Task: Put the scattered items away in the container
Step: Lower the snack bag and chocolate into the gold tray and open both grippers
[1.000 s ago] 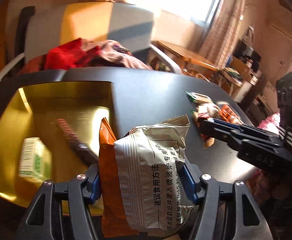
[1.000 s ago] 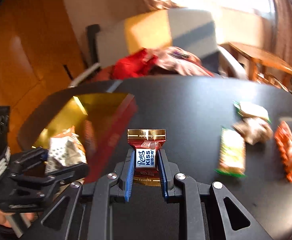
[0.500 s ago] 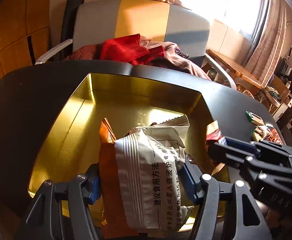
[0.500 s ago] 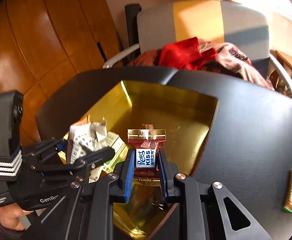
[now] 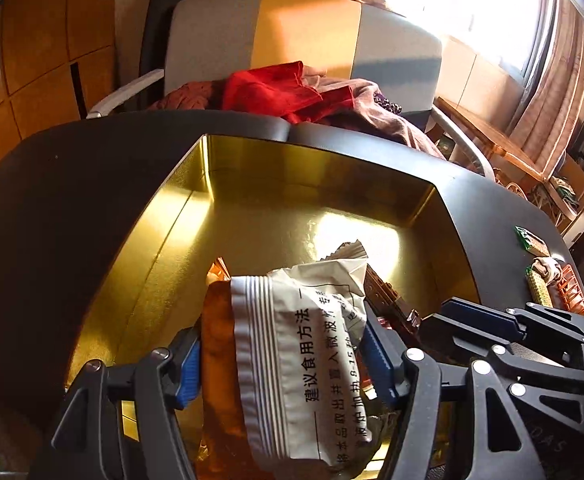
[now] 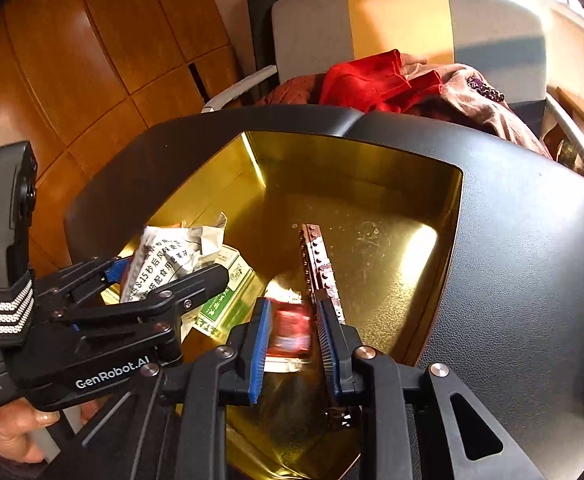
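Both grippers are hanging right over the gold box [image 6: 447,216]. The left gripper [image 5: 280,356] is squeezing 2 snack bags [image 5: 292,360] upright between its jaws. The right gripper [image 6: 293,344] is sitting with its jaws apart, and the red candy [image 6: 292,330] between them looks blurry, probably dropping straight down into the box.

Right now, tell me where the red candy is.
In the right wrist view the red candy is blurred between the open right gripper fingers, over the gold tin, beside the long chocolate bar.
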### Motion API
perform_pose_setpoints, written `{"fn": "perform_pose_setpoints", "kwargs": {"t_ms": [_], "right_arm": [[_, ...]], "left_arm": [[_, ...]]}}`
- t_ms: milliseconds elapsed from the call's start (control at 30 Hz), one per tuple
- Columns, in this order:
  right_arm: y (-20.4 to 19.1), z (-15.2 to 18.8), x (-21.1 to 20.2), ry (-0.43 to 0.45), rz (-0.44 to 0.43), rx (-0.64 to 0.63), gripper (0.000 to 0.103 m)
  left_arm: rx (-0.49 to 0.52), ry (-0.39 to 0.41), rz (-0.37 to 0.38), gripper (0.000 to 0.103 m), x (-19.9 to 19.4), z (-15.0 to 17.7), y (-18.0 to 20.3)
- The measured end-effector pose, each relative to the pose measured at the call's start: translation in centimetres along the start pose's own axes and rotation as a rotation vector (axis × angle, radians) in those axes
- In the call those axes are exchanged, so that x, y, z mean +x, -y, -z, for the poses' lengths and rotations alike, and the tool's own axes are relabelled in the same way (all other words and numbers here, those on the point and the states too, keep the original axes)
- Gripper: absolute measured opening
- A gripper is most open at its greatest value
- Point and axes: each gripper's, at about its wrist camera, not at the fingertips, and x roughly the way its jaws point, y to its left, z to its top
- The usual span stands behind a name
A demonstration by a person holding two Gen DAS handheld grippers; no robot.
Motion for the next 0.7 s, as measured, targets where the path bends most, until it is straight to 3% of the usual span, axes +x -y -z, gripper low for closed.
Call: {"fn": "perform_pose_setpoints", "kwargs": {"t_ms": [333, 467, 700], "right_arm": [[1.6, 1.1, -2.9, 0.070, 0.029, 0.078, 0.026], [4.3, 2.7, -5.0, 0.101, 0.074, 0.160, 0.033], [11.7, 7.2, -9.4, 0.144, 0.192, 0.366, 0.040]], "left_arm": [[0.015, 0.057, -0.016, 0.072, -2.3, -0.2, 1.3], [0.023, 0.071, 0.044, 0.072, -3.5, 0.0, 3.0], [0.136, 0.042, 0.180, 0.072, -4.3, 1.0, 9.1]]}}
